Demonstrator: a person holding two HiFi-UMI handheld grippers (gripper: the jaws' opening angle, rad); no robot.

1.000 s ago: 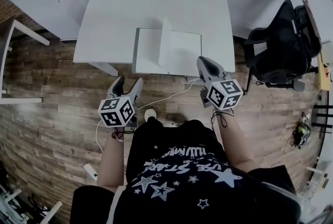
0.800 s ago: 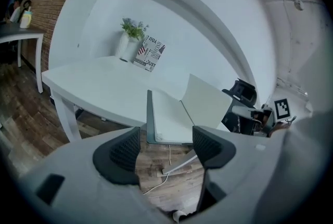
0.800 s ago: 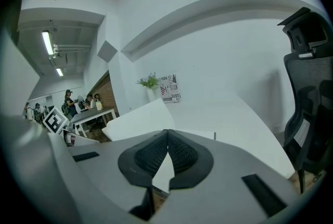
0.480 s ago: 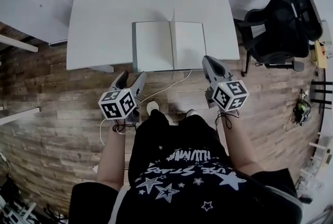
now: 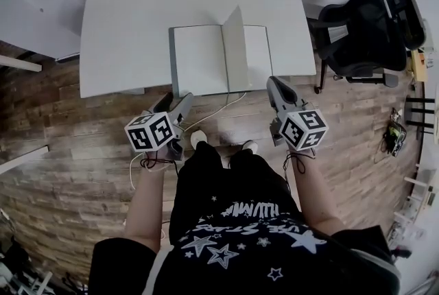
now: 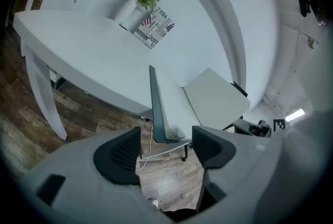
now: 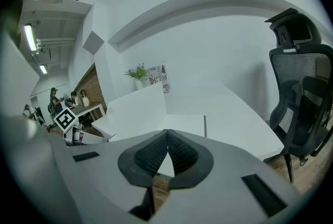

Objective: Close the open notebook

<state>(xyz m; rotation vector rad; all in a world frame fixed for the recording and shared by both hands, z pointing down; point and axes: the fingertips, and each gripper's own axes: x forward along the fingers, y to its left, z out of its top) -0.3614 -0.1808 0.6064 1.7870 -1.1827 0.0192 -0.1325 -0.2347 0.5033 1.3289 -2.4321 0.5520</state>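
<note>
Left to right: our left claw (image 5: 173,103) is spread wide with nothing in it, hanging over the floor just short of the near edge of the table (image 5: 130,19). In the left gripper view, the notebook (image 6: 200,95) sits straight ahead of that claw and a touch to its right. The dark left cover edge lines up almost dead between the jaws. The notebook (image 5: 199,60) lies spread flat on the table right at that near edge, and its spine runs away from us, the same way both claws point. One page (image 5: 235,46) stands up near the spine, leaning over the right half. Our right claw (image 5: 274,85) is pinched together on nothing, pads touching. It's just off the notebook's near right corner, so the book is ahead of it and to its left. The right gripper view shows the raised page (image 7: 138,108) up and left of the closed tips. Both claws are about equally near. We'd guess the right one is better placed to tip the page and right cover across the spine toward the left claw, though it'd need to spread first. The chair (image 5: 363,33) is well off to the right claw's outer side.
</note>
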